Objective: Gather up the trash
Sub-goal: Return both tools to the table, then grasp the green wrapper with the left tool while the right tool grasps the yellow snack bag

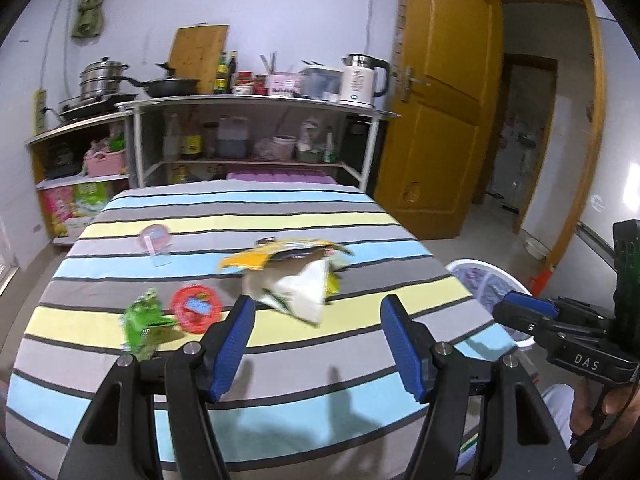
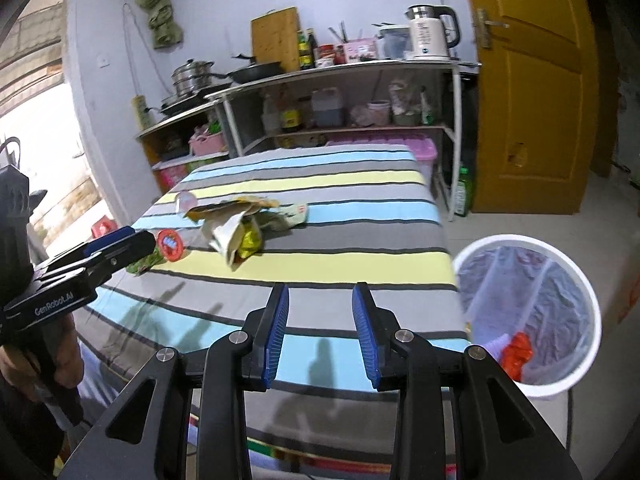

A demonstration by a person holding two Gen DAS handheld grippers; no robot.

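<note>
A pile of crumpled wrappers (image 1: pixel 294 280) lies mid-table on the striped cloth (image 1: pixel 280 344); it also shows in the right wrist view (image 2: pixel 240 226). A red round lid (image 1: pixel 196 307) and a green wrapper (image 1: pixel 143 322) lie to its left. A pink clear cup (image 1: pixel 154 240) lies farther back. My left gripper (image 1: pixel 316 344) is open and empty above the near table, just short of the pile. My right gripper (image 2: pixel 320 332) is open and empty over the table's near right edge. A white trash bin (image 2: pixel 528 312) with a liner holds red and purple trash.
Kitchen shelves (image 1: pixel 256 136) with pots, a kettle and bottles stand behind the table. An orange door (image 1: pixel 436 120) stands open at the right. A green bottle (image 2: pixel 464 192) stands on the floor by the shelf leg.
</note>
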